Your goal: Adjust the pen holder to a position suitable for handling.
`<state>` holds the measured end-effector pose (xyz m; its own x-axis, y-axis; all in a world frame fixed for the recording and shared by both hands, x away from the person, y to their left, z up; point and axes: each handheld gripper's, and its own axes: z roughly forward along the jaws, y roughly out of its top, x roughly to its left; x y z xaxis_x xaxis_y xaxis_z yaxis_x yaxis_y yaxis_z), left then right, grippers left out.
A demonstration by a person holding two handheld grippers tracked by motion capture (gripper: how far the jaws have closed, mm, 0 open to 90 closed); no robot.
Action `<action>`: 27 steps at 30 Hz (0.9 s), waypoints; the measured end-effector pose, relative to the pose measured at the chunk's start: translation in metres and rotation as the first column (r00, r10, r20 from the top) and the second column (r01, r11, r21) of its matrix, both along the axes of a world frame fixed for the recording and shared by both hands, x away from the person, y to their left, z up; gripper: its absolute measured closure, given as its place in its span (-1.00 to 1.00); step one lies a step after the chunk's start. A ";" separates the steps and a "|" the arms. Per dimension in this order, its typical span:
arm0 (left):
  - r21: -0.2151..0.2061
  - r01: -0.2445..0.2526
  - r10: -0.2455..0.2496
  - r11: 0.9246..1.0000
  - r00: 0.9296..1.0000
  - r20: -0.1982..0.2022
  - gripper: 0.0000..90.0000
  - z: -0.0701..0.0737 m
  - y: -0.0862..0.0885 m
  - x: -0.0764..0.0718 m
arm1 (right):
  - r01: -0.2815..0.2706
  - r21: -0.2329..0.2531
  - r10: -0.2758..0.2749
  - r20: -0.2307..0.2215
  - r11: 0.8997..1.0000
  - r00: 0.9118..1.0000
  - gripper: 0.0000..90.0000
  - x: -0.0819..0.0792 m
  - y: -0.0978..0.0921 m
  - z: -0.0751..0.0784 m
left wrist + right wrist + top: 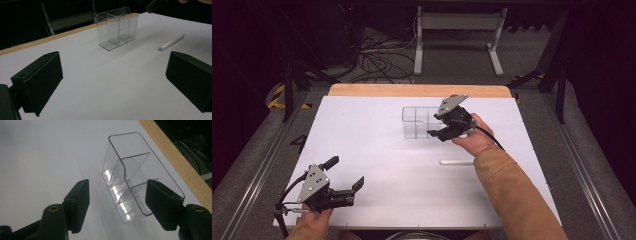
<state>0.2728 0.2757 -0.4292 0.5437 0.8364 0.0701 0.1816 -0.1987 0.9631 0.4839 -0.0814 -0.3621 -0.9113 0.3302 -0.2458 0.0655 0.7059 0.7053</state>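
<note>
A clear plastic organiser [418,121] with upright dividers stands on the white table top, toward the far middle. It also appears as the clear organiser [117,27] and from above as the organiser [135,180]. My right gripper [438,126] hovers at its right end, open, jaws either side of its near end with nothing held [117,202]. A white marker pen [456,162] lies flat in front of the organiser, also seen as the pen [171,42]. My left gripper [346,172] rests open near the table's front left corner, empty [112,82].
The white sheet [377,150] covers a wooden table whose bare edge [419,90] runs along the far side. Beyond it are a white desk frame [459,30] and loose cables [379,60] on the floor. A metal rail [257,170] runs along the left.
</note>
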 end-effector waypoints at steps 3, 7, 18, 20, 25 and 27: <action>0.004 0.004 -0.004 1.000 1.000 -0.002 -0.96 0.000 0.000 0.001 | 0.008 -0.055 -0.007 0.013 0.998 1.000 -0.12 0.004 0.009 -0.003; 0.005 0.004 -0.004 1.000 1.000 -0.001 -0.96 0.000 0.000 0.001 | 0.021 -0.089 -0.020 0.012 0.996 1.000 -0.07 0.014 0.014 -0.007; 0.006 0.006 -0.006 1.000 1.000 -0.004 -0.96 -0.001 0.000 0.001 | 0.058 -0.138 -0.061 -0.017 0.989 0.998 0.01 0.035 0.018 -0.023; 0.006 0.006 -0.006 1.000 1.000 -0.003 -0.96 -0.001 0.000 0.001 | 0.062 -0.148 -0.066 -0.021 0.987 0.998 0.03 0.037 0.020 -0.027; 0.002 0.003 -0.003 1.000 1.000 -0.004 -0.96 -0.001 0.000 0.001 | 0.063 -0.157 -0.068 -0.028 0.986 0.997 0.06 0.041 0.023 -0.033; 0.005 0.005 -0.005 1.000 1.000 -0.002 -0.96 -0.001 0.000 0.001 | 0.053 -0.166 -0.060 -0.033 0.985 0.998 0.08 0.042 0.025 -0.036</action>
